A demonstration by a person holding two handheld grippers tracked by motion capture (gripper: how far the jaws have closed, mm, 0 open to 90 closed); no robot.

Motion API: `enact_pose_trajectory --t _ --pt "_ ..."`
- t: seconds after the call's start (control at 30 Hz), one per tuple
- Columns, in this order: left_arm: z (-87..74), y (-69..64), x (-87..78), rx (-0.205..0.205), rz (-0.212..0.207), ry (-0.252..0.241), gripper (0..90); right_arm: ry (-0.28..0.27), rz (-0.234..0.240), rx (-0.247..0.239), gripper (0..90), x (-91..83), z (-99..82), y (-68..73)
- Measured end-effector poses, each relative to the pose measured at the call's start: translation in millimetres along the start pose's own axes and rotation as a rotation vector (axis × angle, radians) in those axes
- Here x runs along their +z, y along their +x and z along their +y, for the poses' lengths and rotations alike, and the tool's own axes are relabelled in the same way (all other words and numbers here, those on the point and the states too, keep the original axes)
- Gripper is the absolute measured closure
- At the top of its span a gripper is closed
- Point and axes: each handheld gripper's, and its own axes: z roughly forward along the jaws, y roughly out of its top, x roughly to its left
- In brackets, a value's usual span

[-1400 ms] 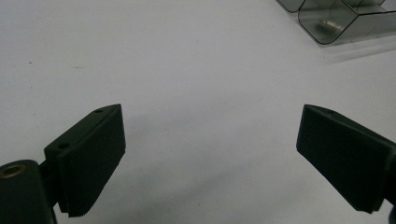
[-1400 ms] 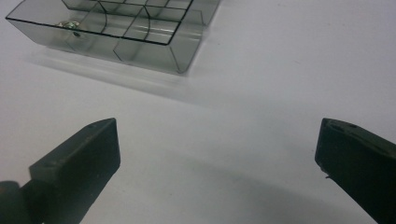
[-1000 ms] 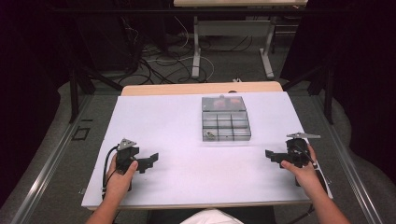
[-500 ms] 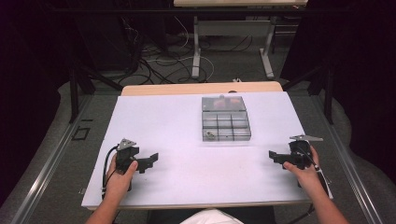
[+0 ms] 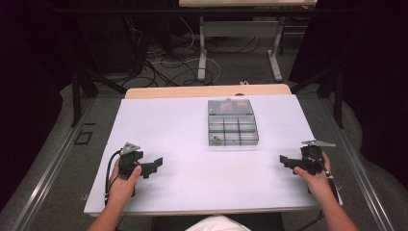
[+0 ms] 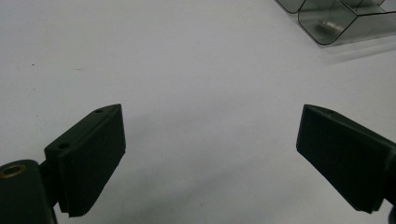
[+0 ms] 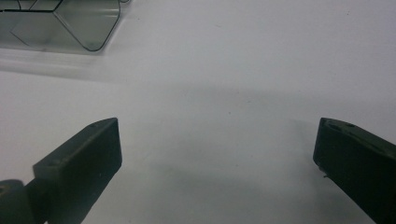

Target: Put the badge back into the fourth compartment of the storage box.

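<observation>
A clear plastic compartment box (image 5: 232, 122) sits mid-tabletop (image 5: 183, 120), well apart from the left hand-held gripper (image 5: 153, 166) and right hand-held gripper (image 5: 285, 160), both spread wide and empty. It looks light, rigid and slippery, so gripping across its side walls seems best.

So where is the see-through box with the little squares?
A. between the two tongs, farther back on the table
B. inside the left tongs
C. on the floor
A: the see-through box sits on the white table, farther back than the left tongs and right tongs.
</observation>
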Motion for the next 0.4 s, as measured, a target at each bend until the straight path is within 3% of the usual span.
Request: enact_pose_trajectory --t 0.4 --pt "-0.4 1.2 -0.6 0.0 0.001 -0.002 7.9 0.004 0.001 0.002 0.9 1.2 0.2 0.3"
